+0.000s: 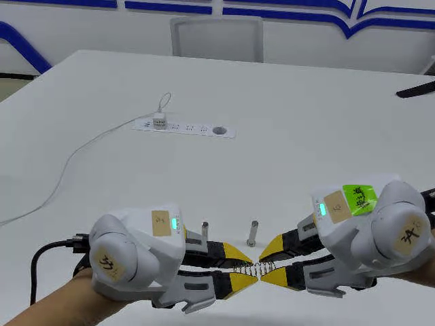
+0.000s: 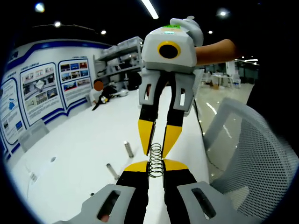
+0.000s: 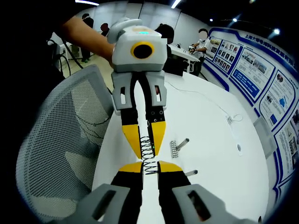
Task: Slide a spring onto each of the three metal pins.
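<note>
The spring (image 1: 257, 269) hangs level, long axis running from the left gripper (image 2: 156, 164) to the right gripper (image 3: 150, 166) — each clamped on one end — while the nearest pin (image 1: 253, 233) stands upright just beyond their tips, about equally close to both.

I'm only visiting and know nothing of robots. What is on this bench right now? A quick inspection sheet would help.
Surface: white table.
Job's things: spring held between both grippers; bare pin upright; second pin upright, seemingly with another spring at its base.
Clutter: dark object at the far edge, unclear.
Grippers: left gripper and right gripper each shut on one end of the spring.
Cables: power strip with white cord; black cable on the left gripper.
Surroundings: chair; blue-striped wall.
</note>
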Available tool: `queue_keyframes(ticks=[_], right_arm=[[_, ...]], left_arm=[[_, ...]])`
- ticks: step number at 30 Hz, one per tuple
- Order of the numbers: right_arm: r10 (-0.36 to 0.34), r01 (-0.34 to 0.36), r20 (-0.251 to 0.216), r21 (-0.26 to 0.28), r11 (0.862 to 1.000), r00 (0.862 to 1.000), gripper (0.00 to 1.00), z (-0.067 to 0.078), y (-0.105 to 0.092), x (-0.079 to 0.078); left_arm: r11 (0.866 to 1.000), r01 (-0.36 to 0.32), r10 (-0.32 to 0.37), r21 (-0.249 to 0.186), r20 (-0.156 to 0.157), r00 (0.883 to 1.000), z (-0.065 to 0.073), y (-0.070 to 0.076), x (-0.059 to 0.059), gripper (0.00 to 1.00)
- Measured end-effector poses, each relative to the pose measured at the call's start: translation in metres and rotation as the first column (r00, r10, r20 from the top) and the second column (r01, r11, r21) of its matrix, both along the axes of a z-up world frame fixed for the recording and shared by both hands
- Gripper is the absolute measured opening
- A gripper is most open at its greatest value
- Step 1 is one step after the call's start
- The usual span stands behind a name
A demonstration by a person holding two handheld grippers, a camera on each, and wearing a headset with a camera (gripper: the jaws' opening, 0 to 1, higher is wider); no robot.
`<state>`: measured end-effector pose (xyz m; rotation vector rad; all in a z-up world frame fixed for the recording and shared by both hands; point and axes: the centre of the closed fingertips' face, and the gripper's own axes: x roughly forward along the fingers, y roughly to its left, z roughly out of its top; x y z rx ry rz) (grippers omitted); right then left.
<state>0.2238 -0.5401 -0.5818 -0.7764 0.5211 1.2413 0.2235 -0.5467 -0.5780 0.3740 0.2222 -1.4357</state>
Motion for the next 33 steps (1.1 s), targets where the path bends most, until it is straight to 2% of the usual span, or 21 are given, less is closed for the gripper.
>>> queue_keyframes(ticks=[3,7,9,10,17,22,25,28,33], right_arm=[[0.001,-0.001,0.0,0.004,1.0,1.0,0.14,0.0,0.0,0.001],[-0.003,0.003,-0.003,-0.023,1.0,1.0,0.18,-0.008,-0.006,0.005],[-0.012,0.012,-0.007,0.007,1.0,1.0,0.15,-0.006,-0.005,0.005],[-0.015,0.016,-0.028,0.04,0.999,0.999,0.12,-0.003,-0.002,0.003],[-0.02,0.024,-0.055,0.072,0.997,0.998,0.11,0.001,-0.001,0.001],[-0.013,0.02,-0.07,0.1,0.995,0.997,0.11,0.007,0.001,-0.003],[0.004,0.008,-0.084,0.135,0.991,0.996,0.11,0.015,0.005,-0.009],[0.0,0.014,-0.087,0.153,0.988,0.996,0.11,0.018,0.006,-0.009],[-0.012,0.035,-0.106,0.212,0.977,0.994,0.11,0.024,0.012,-0.009]], left_arm=[[1.0,0.003,-0.003,-0.002,0.004,1.0,0.001,0.001,0.001,0.1],[1.0,0.001,-0.001,-0.014,0.005,1.0,0.005,0.003,0.002,0.1],[1.0,0.0,0.0,-0.007,0.007,1.0,0.004,0.005,0.003,0.1],[1.0,0.003,-0.003,-0.006,0.004,1.0,0.003,0.005,0.002,0.1],[1.0,0.008,-0.008,-0.007,-0.002,1.0,0.004,0.007,0.0,0.1],[1.0,0.021,-0.021,0.013,0.013,1.0,0.002,0.007,-0.003,0.1],[0.999,0.032,-0.032,0.025,0.021,0.999,0.001,0.008,-0.006,0.09],[1.0,0.023,-0.024,0.016,0.015,1.0,0.002,0.008,-0.005,0.09],[0.999,0.018,-0.019,0.032,0.038,0.999,0.0,0.008,-0.003,0.1]])
